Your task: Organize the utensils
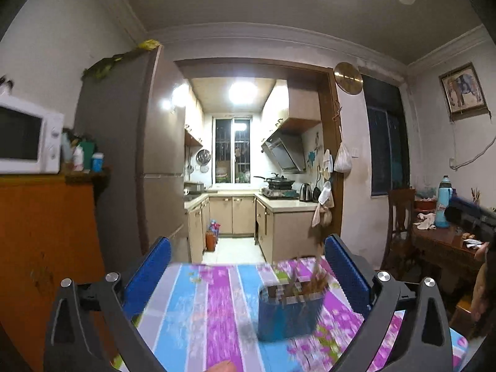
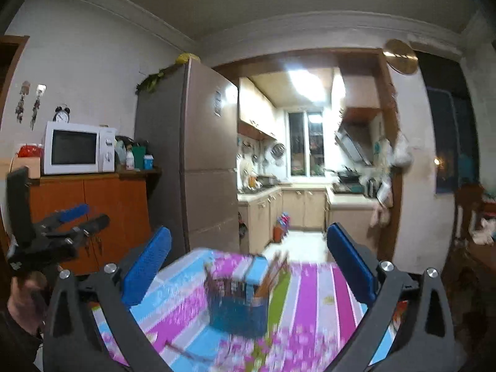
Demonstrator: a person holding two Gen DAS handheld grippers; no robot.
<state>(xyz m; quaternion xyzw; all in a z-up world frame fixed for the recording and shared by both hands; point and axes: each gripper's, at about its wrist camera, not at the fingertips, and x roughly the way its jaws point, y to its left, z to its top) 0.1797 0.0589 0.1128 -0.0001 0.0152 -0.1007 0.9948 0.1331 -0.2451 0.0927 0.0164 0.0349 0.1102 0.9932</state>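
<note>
Both tongs stand wide open and hold nothing. The left tongs (image 1: 248, 266) have their blue pads (image 1: 148, 276) spread far apart, with only air and the counter between them; neither pad touches anything. The right tongs (image 2: 248, 263) are spread just as wide, their blue pads (image 2: 350, 263) also clear of every object.

The landmark is the blue utensil holder (image 1: 288, 313), a rectangular tub standing upright on the counter (image 1: 198, 310), which is covered in a striped floral cloth of blue, purple and white. Brown sticks, most likely chopsticks (image 1: 317, 274), stand in the holder and lean out above its rim; motion blur hides how many there are and what else is inside.

In the left wrist view the holder stands ahead of the left tongs, between the lines of the two pads but nearer the right-hand pad, apart from both. In the right wrist view the same holder (image 2: 238, 307) sits ahead of the right tongs, roughly centred between the pads and apart from them. A thin dark stick (image 2: 186, 352) lies flat on the cloth on the near side of the holder, too blurred to name.

The left tongs also appear at the left edge of the right wrist view, held in a hand (image 2: 23, 307), off to the left of the holder.
</note>
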